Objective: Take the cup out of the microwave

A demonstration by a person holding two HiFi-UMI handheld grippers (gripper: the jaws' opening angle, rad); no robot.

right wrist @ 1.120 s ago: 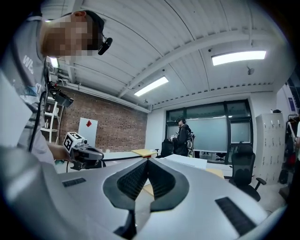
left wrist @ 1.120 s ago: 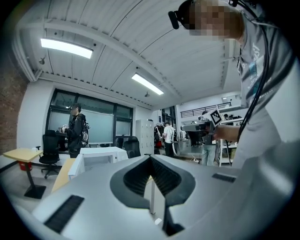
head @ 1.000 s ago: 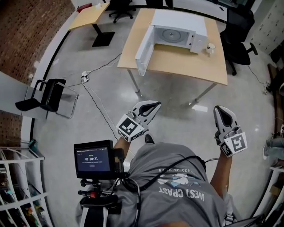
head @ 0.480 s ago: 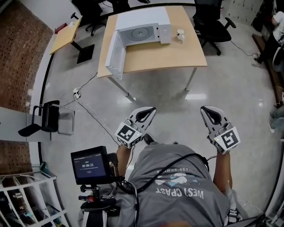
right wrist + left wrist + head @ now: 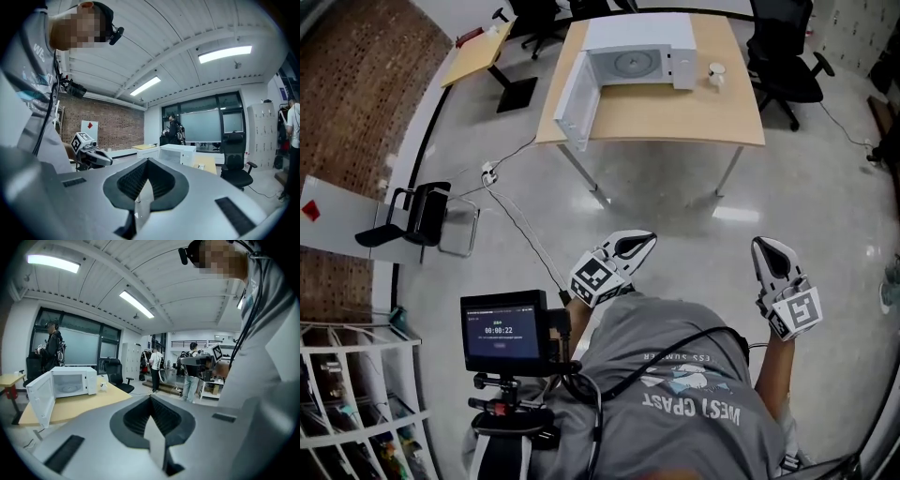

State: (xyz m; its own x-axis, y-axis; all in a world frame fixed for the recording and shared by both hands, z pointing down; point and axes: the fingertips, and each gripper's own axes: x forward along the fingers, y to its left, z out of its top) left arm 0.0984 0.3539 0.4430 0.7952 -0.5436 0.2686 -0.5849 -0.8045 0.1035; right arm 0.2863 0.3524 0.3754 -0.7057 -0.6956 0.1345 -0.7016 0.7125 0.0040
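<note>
A white microwave (image 5: 637, 56) stands on a wooden table (image 5: 675, 117) far ahead, its door (image 5: 577, 98) swung open to the left and its cavity holding only the turntable. A small white cup (image 5: 715, 73) sits on the table just right of the microwave. The left gripper view also catches the microwave (image 5: 70, 380) and the cup (image 5: 102, 386). My left gripper (image 5: 645, 241) and right gripper (image 5: 766, 246) hang in front of my body, well short of the table. Both are shut with nothing between the pads.
A black chair (image 5: 417, 211) stands at the left beside a floor cable (image 5: 520, 225). Office chairs (image 5: 783, 56) sit right of the table, a second table (image 5: 483, 52) at the far left. A monitor rig (image 5: 504, 330) hangs at my chest. People stand in the background (image 5: 154, 369).
The view swung left and then partly back, so the table shifted across the top of the frame. Both grippers sank a little in the view and stayed shut and empty.
</note>
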